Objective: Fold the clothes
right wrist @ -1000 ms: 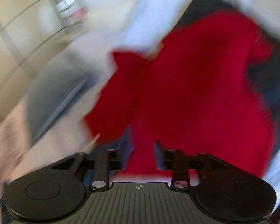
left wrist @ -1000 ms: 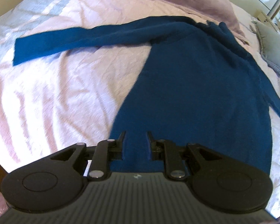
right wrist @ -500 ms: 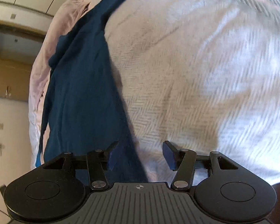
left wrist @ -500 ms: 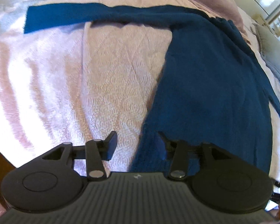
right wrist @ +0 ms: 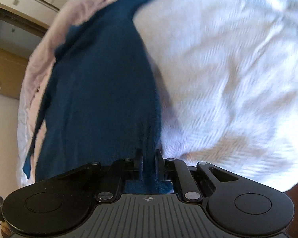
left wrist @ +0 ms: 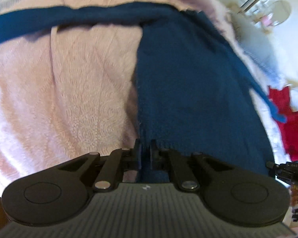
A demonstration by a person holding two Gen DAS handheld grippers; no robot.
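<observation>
The blue sweater (left wrist: pixel 198 91) is spread flat on the pink bedspread (left wrist: pixel 69 99), its body running away from both cameras and one sleeve (left wrist: pixel 69 17) stretched out sideways across the far end. The hem is pinched at both near corners: the left gripper (left wrist: pixel 145 148) is pressed together on the hem's left corner, and the right gripper (right wrist: pixel 149 156) is pressed together on the opposite corner, knit visible between the fingers of each. The step in hand is judged to be the lifting of the hem for a fold toward the collar.

For this to be done well, both corners should be raised together and kept level, so that the hem is held taut between the grips and no sag forms in the middle. The knit looks thick and stretchy, so only gentle tension is called for. Both layers of the body should be caught in each pinch; whether they are cannot be told from here. The red garment (left wrist: pixel 292 123) lying at the right should be kept clear of the fold.
</observation>
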